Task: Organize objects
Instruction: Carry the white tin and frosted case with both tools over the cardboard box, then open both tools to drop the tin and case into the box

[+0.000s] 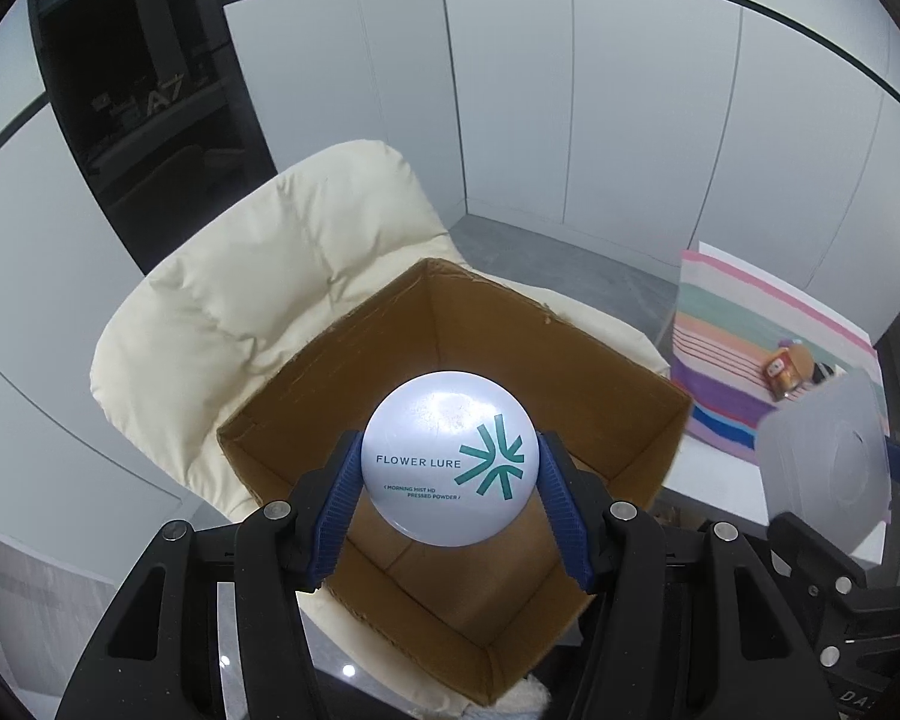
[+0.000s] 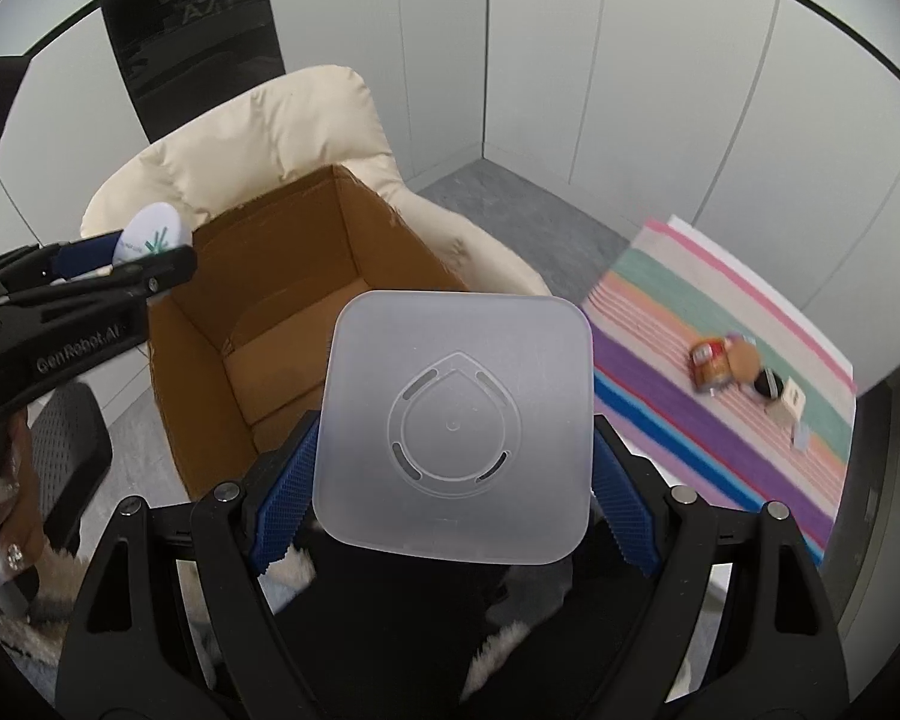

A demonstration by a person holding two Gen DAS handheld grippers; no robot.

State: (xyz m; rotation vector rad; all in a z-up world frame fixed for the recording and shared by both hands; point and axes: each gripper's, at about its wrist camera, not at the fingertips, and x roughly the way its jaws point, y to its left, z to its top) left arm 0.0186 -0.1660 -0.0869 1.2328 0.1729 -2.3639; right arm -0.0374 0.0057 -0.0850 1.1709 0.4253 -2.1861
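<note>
Black left gripper [image 1: 450, 516], blue ribbed fingers [image 1: 336, 516], silver screws, white "GenRobot.AI" lettering, right gripper [image 2: 450, 504] alike

An open cardboard box [image 1: 450, 420] sits on a cushioned chair [image 1: 258, 300]. To its right, a cloth-covered table [image 2: 720, 324] holds a jar [image 2: 711, 363] and small items.

The place looked like an office or studio room rather than a home: pale panelled walls [image 1: 630, 120], a dark glass panel [image 1: 150, 102] lettered "A7", and grey floor [image 2: 510, 198]. A cream padded chair [image 1: 258, 276] carried an open cardboard box [image 1: 570, 360], beside a white table under a striped cloth [image 2: 720, 312].
</note>
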